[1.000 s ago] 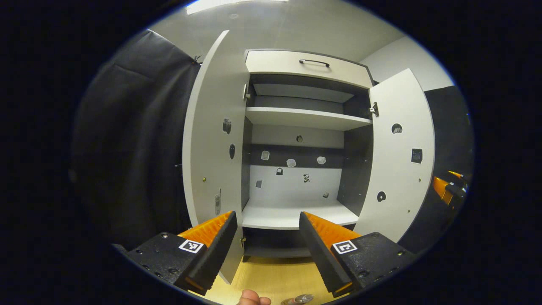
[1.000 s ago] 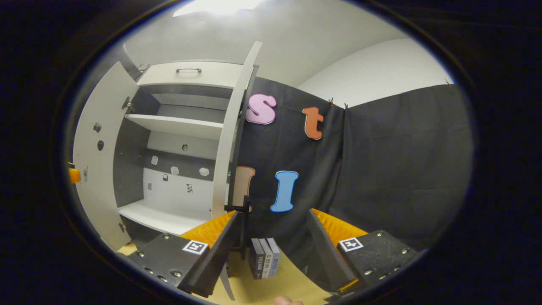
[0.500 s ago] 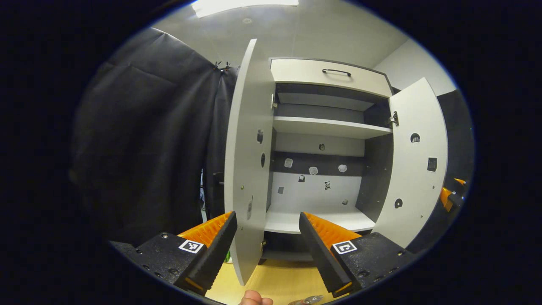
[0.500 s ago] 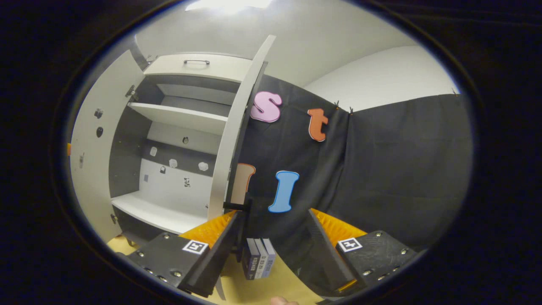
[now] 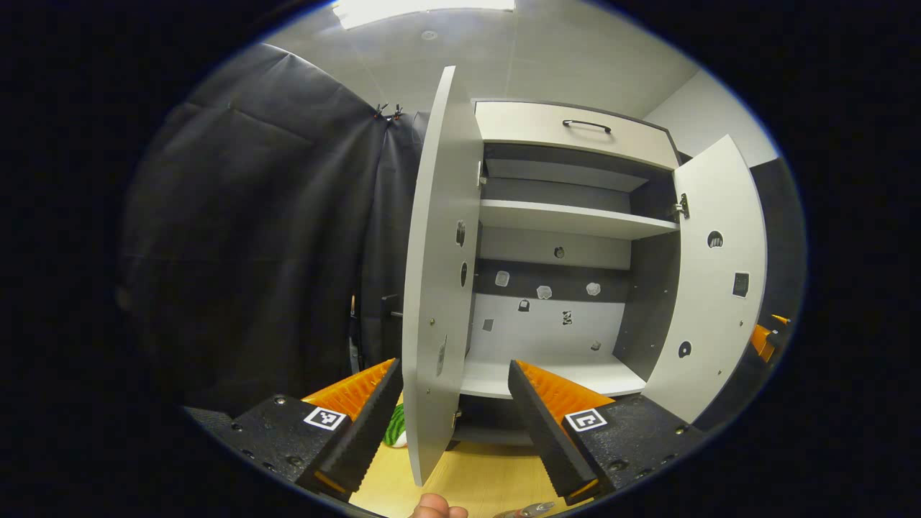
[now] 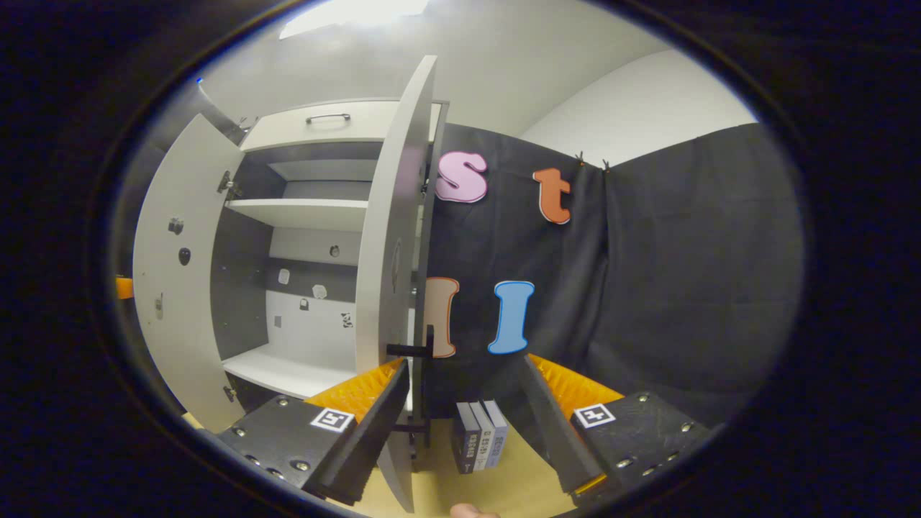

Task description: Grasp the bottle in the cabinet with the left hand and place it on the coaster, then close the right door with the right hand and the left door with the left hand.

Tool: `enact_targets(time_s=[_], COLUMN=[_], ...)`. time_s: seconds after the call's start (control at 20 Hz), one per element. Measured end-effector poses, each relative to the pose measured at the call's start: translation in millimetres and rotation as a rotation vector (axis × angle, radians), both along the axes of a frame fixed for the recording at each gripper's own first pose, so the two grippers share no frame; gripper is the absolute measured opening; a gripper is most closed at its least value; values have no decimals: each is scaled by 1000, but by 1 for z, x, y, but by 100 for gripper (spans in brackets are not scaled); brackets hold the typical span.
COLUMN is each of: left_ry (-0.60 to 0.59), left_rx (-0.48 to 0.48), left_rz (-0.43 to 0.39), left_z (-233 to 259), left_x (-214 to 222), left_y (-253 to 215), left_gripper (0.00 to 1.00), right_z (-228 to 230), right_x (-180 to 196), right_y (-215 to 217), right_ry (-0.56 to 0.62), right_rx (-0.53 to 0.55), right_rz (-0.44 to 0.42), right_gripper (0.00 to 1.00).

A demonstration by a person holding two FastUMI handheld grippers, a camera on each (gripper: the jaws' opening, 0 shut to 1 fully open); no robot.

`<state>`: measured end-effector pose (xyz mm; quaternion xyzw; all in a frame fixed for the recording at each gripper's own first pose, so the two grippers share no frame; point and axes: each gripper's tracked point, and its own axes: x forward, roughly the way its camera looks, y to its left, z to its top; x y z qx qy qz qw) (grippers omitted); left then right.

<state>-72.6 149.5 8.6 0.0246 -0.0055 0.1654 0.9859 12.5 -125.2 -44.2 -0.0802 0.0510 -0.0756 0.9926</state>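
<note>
The cabinet (image 5: pixel 575 216) stands open and its shelves are bare. I see its left door (image 5: pixel 432 288) edge-on, rising between the fingers of my open left gripper (image 5: pixel 453 367), which holds nothing. The right door (image 5: pixel 712 288) stands wide open. A small silvery cap-like tip (image 5: pixel 529 509), perhaps the bottle, peeks in at the bottom edge beside a thumb (image 5: pixel 435 507). In the right gripper view the right door (image 6: pixel 392 273) is nearly edge-on, and its dark handle (image 6: pixel 414 350) sits just above the left finger of my open, empty right gripper (image 6: pixel 465 363).
A green-and-white striped object (image 5: pixel 394 426) lies on the wooden tabletop (image 5: pixel 475 478) behind the left door. Three books (image 6: pixel 478 442) stand upright on the table right of the right door. Black cloth walls close in both sides. A drawer with a handle (image 5: pixel 586 126) tops the cabinet.
The left gripper view has swung leftward, bringing the left door's edge between its fingers. The right gripper has shifted closer to the right door's handle. Both grippers stay open.
</note>
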Motion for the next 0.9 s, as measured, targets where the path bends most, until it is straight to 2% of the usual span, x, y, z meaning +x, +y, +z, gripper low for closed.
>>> enact_targets(time_s=[0.3, 0.35, 0.4, 0.9], left_ry=[-4, -3, -2, -31], left_rx=[0, 2, 5, -16], left_rz=[32, 43, 56, 185], left_z=[1, 1, 1, 4], left_x=[-4, -6, -9, -44], left_y=[11, 15, 20, 60], left_gripper=[95, 95, 95, 95], right_z=[-9, -10, -12, -30], right_x=[12, 15, 19, 47], right_y=[57, 68, 76, 146], right_ry=[17, 20, 25, 63], right_rx=[37, 40, 46, 57], right_rz=[137, 157, 177, 327], right_gripper=[95, 93, 95, 93])
